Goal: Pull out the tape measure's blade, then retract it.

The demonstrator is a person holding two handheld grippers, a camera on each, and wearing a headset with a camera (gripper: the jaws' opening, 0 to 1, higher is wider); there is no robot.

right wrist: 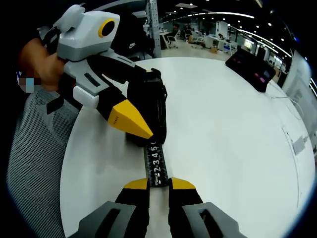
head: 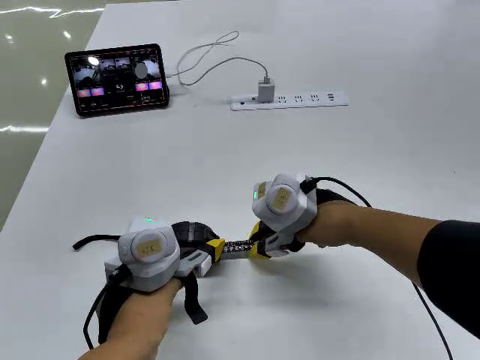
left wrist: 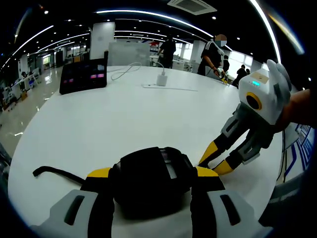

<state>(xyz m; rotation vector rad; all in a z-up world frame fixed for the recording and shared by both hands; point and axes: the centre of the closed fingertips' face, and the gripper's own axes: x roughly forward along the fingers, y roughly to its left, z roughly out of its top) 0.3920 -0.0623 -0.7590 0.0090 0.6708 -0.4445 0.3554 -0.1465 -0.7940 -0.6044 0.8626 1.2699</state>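
A black tape measure [head: 193, 235] lies on the white table, its case [left wrist: 152, 179] clamped between the yellow-tipped jaws of my left gripper [head: 212, 250], which is shut on it. A short length of black blade [right wrist: 155, 162] with white numbers runs out of the case [right wrist: 148, 106] across the table. My right gripper [right wrist: 159, 184] is shut on the blade's end, a few centimetres from the case. In the head view the blade [head: 235, 246] spans the small gap between the two grippers, with the right gripper [head: 259, 247] at its right end. A black strap [left wrist: 55, 173] trails from the case.
A tablet [head: 117, 78] with a lit screen stands at the far left of the table. A white power strip [head: 289, 99] with a charger and cable lies at the back middle. People stand in the room beyond the table. Wide bare tabletop lies right of the grippers.
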